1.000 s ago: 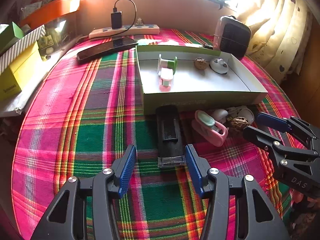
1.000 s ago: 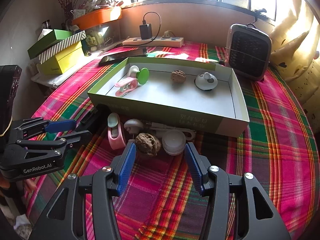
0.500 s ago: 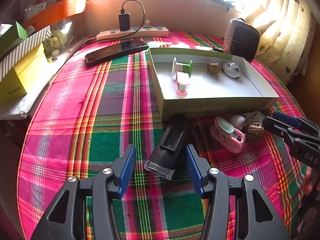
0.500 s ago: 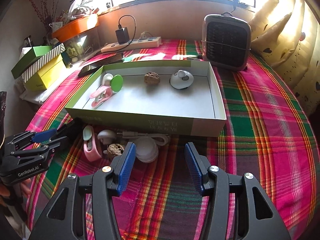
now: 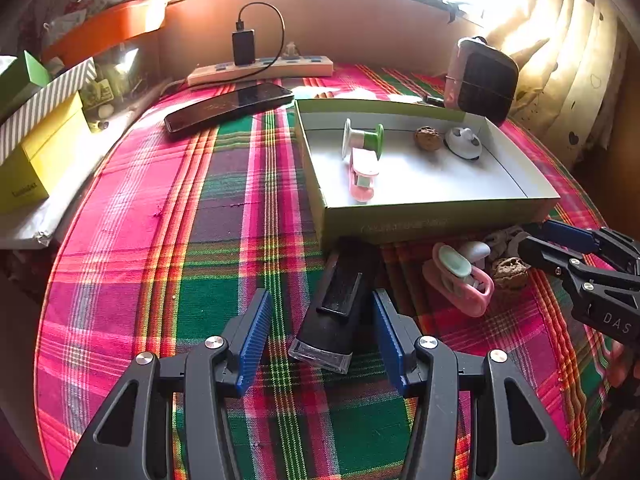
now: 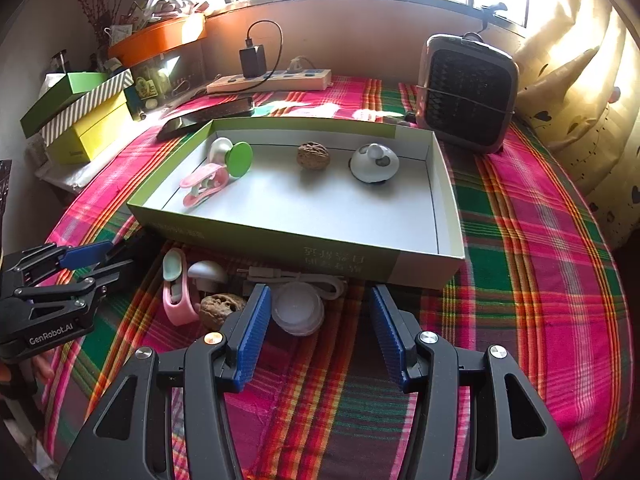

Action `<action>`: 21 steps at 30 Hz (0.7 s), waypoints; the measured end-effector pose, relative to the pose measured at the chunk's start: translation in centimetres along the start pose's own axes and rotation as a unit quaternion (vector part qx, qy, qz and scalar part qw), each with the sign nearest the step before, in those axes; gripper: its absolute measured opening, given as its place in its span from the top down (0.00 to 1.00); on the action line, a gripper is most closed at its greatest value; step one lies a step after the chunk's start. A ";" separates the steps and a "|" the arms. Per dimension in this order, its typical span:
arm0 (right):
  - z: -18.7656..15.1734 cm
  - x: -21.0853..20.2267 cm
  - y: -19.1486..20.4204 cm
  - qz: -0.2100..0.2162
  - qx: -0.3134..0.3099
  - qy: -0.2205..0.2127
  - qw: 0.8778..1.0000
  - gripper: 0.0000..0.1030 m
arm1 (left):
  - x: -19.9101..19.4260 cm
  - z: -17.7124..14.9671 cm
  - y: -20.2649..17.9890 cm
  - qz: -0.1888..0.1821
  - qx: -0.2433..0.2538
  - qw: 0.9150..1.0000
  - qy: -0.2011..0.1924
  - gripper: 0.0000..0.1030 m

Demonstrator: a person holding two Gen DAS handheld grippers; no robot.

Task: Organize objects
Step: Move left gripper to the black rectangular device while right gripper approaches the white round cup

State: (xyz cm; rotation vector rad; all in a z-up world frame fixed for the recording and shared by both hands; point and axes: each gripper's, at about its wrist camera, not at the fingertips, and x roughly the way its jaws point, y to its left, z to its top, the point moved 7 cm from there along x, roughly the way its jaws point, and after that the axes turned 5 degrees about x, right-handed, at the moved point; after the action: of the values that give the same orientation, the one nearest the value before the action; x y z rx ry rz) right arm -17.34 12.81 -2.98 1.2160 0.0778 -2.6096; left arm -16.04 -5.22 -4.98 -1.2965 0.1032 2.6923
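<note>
My left gripper (image 5: 322,336) is open, and a black device with a clear cap (image 5: 338,312) lies slanted on the cloth between its fingers. My right gripper (image 6: 318,332) is open over a white round lid (image 6: 298,312), which sits beside its left pad. In front of the green box (image 6: 280,240) lie a pink clip (image 6: 176,292), a walnut (image 6: 220,310), a white plug (image 6: 208,272) and a white cable (image 6: 304,280). Inside the box are a green spool (image 6: 236,158), a second pink clip (image 6: 202,186), another walnut (image 6: 314,156) and a white round gadget (image 6: 374,164).
A small heater (image 6: 468,92) stands behind the box on the right. At the far edge are a phone (image 5: 228,106) and a power strip (image 5: 260,70) with a charger. Stacked yellow and green boxes (image 5: 36,160) stand on the left. A curtain hangs on the right.
The black device lay straight between the left fingers and now lies slanted, its near end to the left. The right wrist view has shifted so the white lid sits between its fingers.
</note>
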 end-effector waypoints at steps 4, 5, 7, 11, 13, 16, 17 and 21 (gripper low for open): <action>-0.2 -0.1 -0.1 0.001 0.007 0.004 1.000 0.49 | 0.0 0.0 0.1 -0.004 0.002 1.000 -0.003 0.52; -0.3 0.0 0.1 0.004 0.004 0.006 1.000 0.49 | 0.0 0.0 0.1 -0.005 0.002 1.000 -0.004 0.52; -0.5 0.4 0.5 0.005 0.000 0.013 1.000 0.49 | 0.0 0.0 0.1 -0.008 0.001 1.000 -0.006 0.52; -0.6 1.3 0.6 -0.009 0.002 0.022 1.000 0.49 | 0.0 0.1 0.2 -0.016 0.002 1.000 -0.006 0.52; -0.6 1.5 0.3 -0.014 0.007 0.022 1.000 0.49 | 0.0 0.1 0.2 -0.019 0.001 1.000 -0.008 0.52; -0.6 1.6 0.2 -0.019 0.011 0.020 1.000 0.49 | 0.0 0.1 0.1 -0.018 0.006 1.000 -0.010 0.52; -0.6 1.6 0.1 -0.021 0.013 0.018 1.000 0.49 | 0.1 0.1 0.1 -0.016 0.008 1.000 -0.011 0.52; -0.6 1.4 -0.3 -0.027 0.027 0.014 0.999 0.49 | 0.2 0.2 0.0 -0.014 0.012 1.000 -0.012 0.52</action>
State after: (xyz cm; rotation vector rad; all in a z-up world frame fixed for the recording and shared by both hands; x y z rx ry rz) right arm -17.84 12.90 -4.47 1.2871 0.0466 -2.6574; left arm -16.27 -5.16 -4.99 -1.2487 0.1144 2.6734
